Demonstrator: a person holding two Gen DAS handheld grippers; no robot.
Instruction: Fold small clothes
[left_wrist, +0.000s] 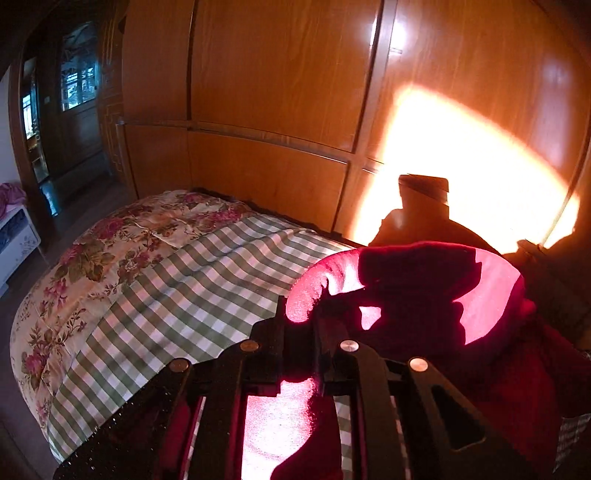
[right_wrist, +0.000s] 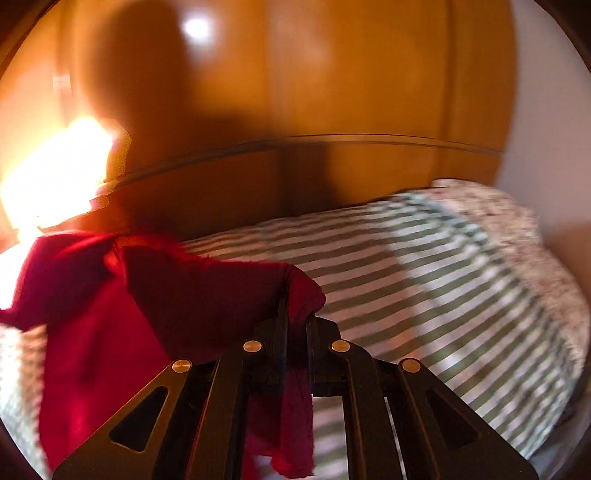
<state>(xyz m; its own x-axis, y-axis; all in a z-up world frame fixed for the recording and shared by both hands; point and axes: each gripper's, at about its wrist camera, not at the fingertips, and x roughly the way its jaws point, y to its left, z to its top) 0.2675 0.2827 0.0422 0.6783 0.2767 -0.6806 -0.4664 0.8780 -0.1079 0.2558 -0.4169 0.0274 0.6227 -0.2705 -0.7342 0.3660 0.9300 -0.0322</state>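
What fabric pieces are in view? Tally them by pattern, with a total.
Plain red knit garment, held up by both tongs: 1
Green-and-white checked bed sheet: 1
Cream floral-print quilt: 1
Total: 3

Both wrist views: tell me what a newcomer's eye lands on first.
The red garment, pinched in both grippers' shut jaws and stretched above the green checked bedspread. Then the blazing sunlight patch on the wooden wardrobe behind the bed, lighting the cloth bright pink in the left wrist view.
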